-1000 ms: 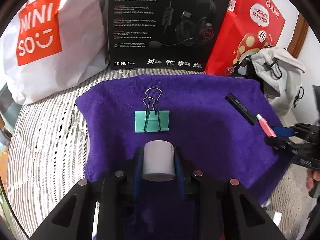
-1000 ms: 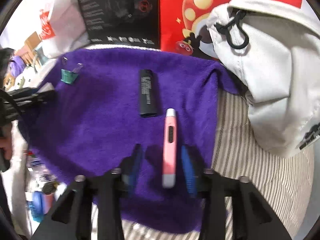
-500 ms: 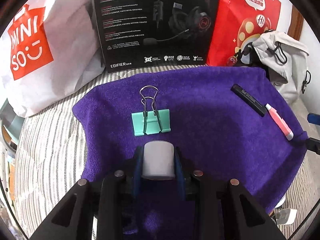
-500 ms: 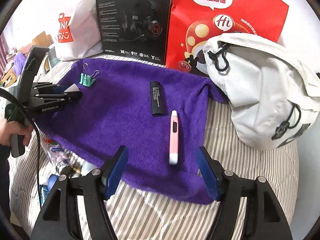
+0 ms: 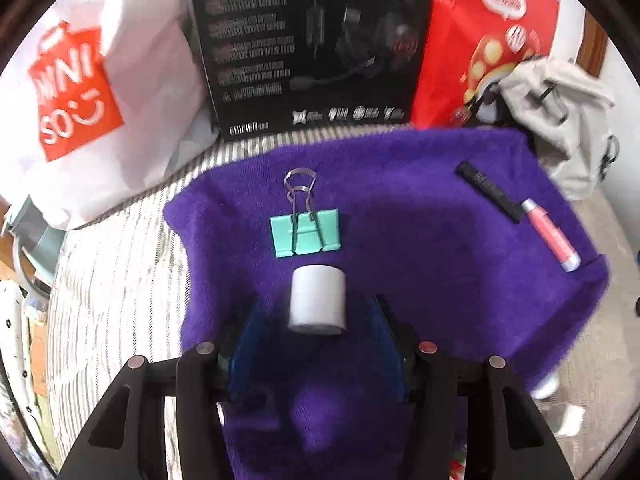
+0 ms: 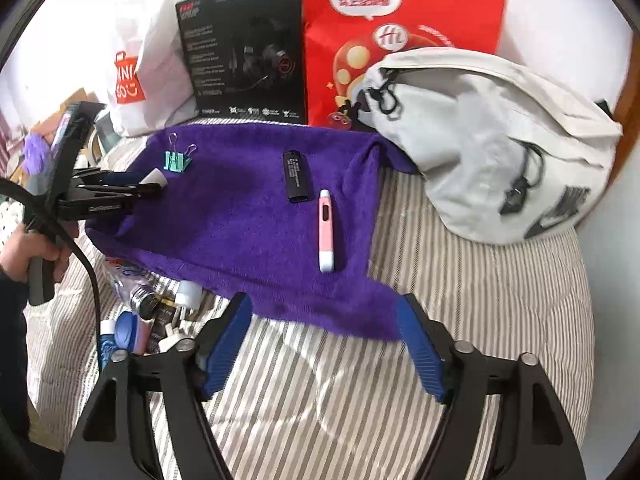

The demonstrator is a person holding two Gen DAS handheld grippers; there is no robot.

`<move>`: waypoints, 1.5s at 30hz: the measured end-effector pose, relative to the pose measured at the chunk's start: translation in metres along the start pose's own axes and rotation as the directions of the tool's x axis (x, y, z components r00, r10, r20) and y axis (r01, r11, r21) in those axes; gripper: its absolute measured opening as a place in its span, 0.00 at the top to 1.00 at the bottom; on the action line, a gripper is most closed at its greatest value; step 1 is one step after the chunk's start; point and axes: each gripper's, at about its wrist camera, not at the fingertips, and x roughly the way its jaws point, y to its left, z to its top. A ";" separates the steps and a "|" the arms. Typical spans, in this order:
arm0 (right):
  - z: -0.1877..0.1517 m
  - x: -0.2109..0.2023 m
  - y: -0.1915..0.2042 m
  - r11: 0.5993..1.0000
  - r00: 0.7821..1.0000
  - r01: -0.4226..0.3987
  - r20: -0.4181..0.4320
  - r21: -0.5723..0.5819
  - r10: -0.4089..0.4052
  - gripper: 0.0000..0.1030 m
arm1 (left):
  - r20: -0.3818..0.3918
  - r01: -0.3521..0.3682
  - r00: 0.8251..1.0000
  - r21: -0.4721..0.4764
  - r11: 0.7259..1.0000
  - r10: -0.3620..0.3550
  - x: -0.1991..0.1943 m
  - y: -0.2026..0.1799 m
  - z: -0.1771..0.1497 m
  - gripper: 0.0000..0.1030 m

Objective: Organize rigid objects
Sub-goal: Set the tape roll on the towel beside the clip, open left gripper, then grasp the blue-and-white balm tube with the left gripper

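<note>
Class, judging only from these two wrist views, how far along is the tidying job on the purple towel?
Done: the green binder clip, black stick and pink pen lie on the purple towel.
In hand: nothing. The left gripper stands open around the white cylinder; the right gripper is open and empty.
Left: small clutter beside the towel.

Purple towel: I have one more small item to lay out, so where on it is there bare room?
The widest bare stretch of the purple towel lies between the green binder clip and the black stick. The strip nearer than the pink pen is free too. Around the clip and white cylinder it is crowded.
</note>
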 end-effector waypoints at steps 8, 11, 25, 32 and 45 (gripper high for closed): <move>-0.032 -0.024 -0.003 0.993 0.998 -0.055 0.023 0.100 0.053 0.13 | 0.077 0.033 0.997 -0.112 0.993 -0.025 -0.069 -0.018 -0.040 0.22; -0.046 -0.027 -0.002 0.991 0.999 -0.035 0.008 0.126 0.034 0.05 | 0.090 0.100 0.992 -0.191 0.977 -0.085 -0.090 -0.033 -0.068 0.14; -0.094 -0.057 -0.018 0.985 1.000 0.010 -0.023 0.174 -0.006 0.00 | -0.109 0.088 0.988 -0.152 0.984 -0.105 -0.064 -0.096 -0.132 0.11; -0.110 -0.058 -0.017 0.984 0.999 0.011 -0.047 0.176 -0.003 0.00 | -0.129 0.040 0.990 -0.092 0.995 -0.052 -0.080 -0.081 -0.139 0.04; -0.111 -0.046 0.015 0.998 0.995 0.007 -0.102 0.055 -0.002 0.00 | -0.158 -0.026 0.987 -0.059 0.998 0.017 -0.068 -0.084 -0.153 0.05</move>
